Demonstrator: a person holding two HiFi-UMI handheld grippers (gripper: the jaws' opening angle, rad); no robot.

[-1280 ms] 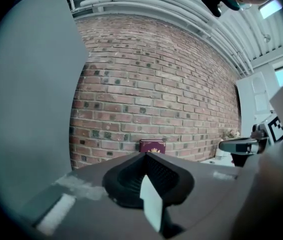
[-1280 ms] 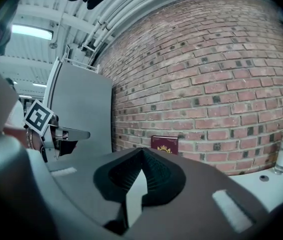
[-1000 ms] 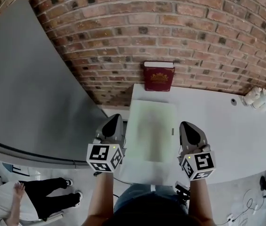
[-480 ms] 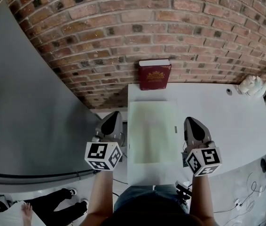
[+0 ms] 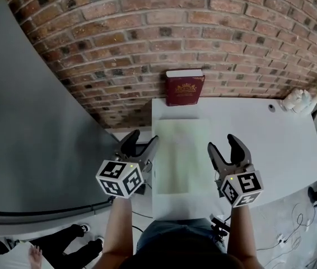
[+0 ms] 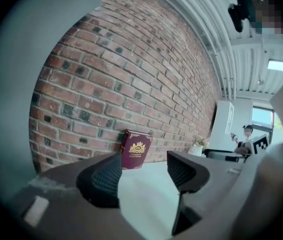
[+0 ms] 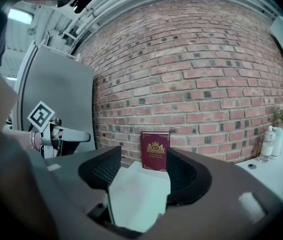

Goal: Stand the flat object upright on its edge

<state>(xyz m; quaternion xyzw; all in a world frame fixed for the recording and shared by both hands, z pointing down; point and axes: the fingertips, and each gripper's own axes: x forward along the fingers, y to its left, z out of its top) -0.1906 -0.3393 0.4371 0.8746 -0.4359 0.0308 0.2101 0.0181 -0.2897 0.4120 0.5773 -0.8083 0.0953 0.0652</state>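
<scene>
A dark red book [image 5: 185, 88] with a gold crest stands upright against the brick wall at the far end of the white table [image 5: 259, 136]; it also shows as the book [image 6: 135, 149] and the book [image 7: 154, 151] in the gripper views. A pale green mat [image 5: 182, 153] lies flat on the table between my grippers. My left gripper [image 5: 143, 142] [image 6: 141, 166] hovers at the mat's near left edge, off the table's side. My right gripper [image 5: 224, 145] [image 7: 141, 166] hangs over the near right of the mat. Both have just been opening and stand open with nothing between their jaws.
A grey panel [image 5: 29, 94] curves along the left of the table. White bottles and a small flower vase [image 5: 301, 101] stand at the table's far right, with a small round fitting [image 5: 271, 108] beside them. A person [image 5: 32, 254] stands on the floor at lower left.
Both grippers' jaws were shut in the earlier frames and are now spread apart. The left gripper has rolled a little and dropped slightly. The book has stayed where it was.
</scene>
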